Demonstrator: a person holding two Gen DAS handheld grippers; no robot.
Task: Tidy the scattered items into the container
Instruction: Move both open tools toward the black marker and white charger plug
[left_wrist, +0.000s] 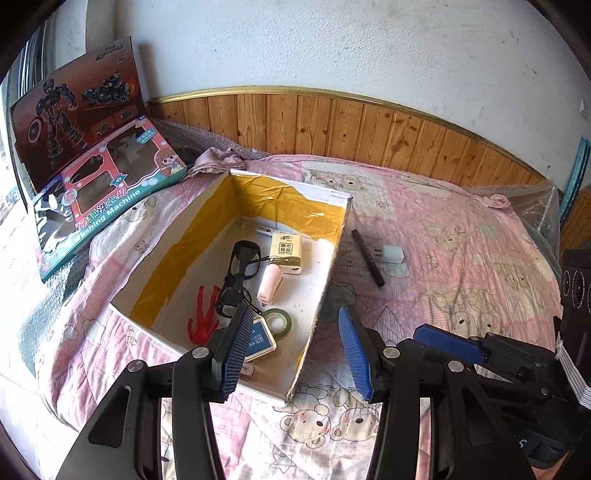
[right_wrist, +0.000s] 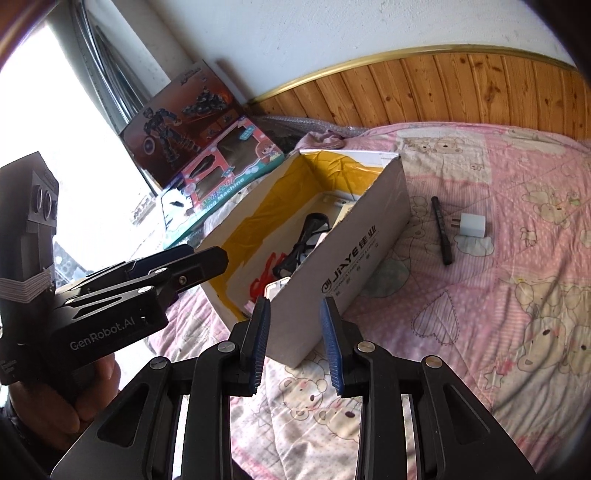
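Two readable labels, "JiAYE" box (right_wrist: 354, 254), "Washing Machine" carton (left_wrist: 110, 206)

We see a pink quilt (left_wrist: 461, 258) printed with cartoon bears, a white cardboard box (right_wrist: 343, 266) lined yellow inside, a black stick (right_wrist: 441, 230), and a white charger (right_wrist: 471, 225).

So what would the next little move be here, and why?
Probably the right gripper reaching forward and right toward the black stick and white charger plug. Those two lie on the pink quilt outside the cardboard box, and both grippers are open and hold nothing.
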